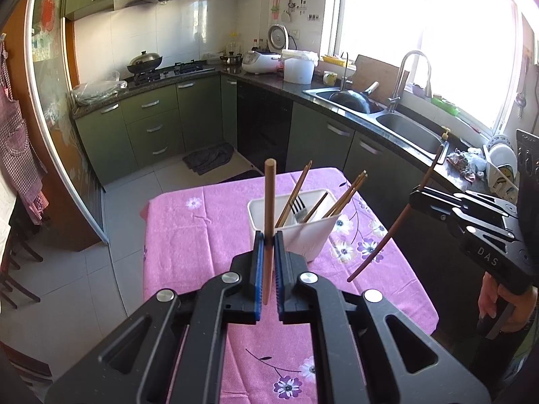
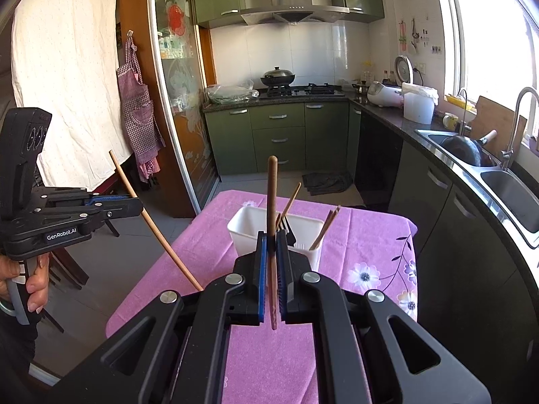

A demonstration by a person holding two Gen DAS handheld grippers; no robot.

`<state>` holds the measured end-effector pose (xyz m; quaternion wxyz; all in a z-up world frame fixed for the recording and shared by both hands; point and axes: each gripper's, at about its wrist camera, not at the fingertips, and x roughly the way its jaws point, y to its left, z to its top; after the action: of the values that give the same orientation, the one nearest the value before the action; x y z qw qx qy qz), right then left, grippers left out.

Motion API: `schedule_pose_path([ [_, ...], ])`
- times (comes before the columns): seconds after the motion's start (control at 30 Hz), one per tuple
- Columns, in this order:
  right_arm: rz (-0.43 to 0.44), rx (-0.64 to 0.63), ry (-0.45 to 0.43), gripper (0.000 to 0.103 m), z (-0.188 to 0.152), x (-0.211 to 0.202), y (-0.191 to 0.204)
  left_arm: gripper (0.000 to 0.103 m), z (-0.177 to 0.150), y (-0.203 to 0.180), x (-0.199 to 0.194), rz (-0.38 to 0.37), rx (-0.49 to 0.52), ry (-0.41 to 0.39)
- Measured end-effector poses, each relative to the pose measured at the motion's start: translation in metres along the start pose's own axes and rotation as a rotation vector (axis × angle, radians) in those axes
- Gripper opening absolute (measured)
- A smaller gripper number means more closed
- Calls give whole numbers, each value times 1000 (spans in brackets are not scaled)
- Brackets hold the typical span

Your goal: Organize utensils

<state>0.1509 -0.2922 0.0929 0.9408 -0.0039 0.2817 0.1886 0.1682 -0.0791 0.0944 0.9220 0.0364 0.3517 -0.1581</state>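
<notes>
My left gripper (image 1: pixel 268 239) is shut on a light wooden chopstick (image 1: pixel 269 202), held upright above the pink table. It also shows in the right wrist view (image 2: pixel 134 203) with its chopstick (image 2: pixel 158 235) slanting down. My right gripper (image 2: pixel 271 235) is shut on a darker brown chopstick (image 2: pixel 271 195), also upright; it shows in the left wrist view (image 1: pixel 416 195) with the chopstick (image 1: pixel 387 239) slanting. A white utensil holder (image 1: pixel 303 232) (image 2: pixel 246 232) stands on the table ahead of both grippers, holding several chopsticks (image 1: pixel 347 195) and a fork (image 1: pixel 298 207).
The table has a pink flowered cloth (image 1: pixel 188 232) (image 2: pixel 370 252). Green kitchen cabinets (image 1: pixel 151 124) and a dark counter with a double sink (image 1: pixel 404 131) run behind and to the right. A dark mat (image 1: pixel 209 158) lies on the tiled floor. An apron (image 2: pixel 138 114) hangs by the sliding door.
</notes>
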Motion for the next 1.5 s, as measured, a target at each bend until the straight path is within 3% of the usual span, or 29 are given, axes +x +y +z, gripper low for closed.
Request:
schedule_pose_path([
  [0.3, 0, 17, -96, 6, 67, 0, -15, 6, 60, -7, -11, -7, 10, -112],
  [0.53, -30, 28, -114, 6, 102, 25, -37, 6, 88, 0, 15, 4, -19, -166],
  [0.77, -16, 50, -33, 6, 86, 77, -52, 6, 82, 7, 75, 6, -40, -89],
  [1.03, 9, 63, 47, 7, 47, 115, -51, 6, 47, 10, 117, 0, -42, 20],
  [1.23, 16, 42, 4, 9, 39, 88, -42, 20, 29, 2, 111, -11, -28, 28],
  [1.3, 16, 32, -34, 17, 36, 66, -39, 31, 24, 0, 98, -20, -35, 2],
  [1.37, 16, 28, -66, 18, 30, 41, -36, 54, 16, -1, 79, -15, -44, -44],
  [1.43, 14, 35, -91, 22, 16, 19, -34, 62, 2, -3, 58, 10, -31, -104],
  [1.5, 4, 45, -103, 35, -3, 0, -35, 88, -16, -6, 43, 31, -19, -138],
])
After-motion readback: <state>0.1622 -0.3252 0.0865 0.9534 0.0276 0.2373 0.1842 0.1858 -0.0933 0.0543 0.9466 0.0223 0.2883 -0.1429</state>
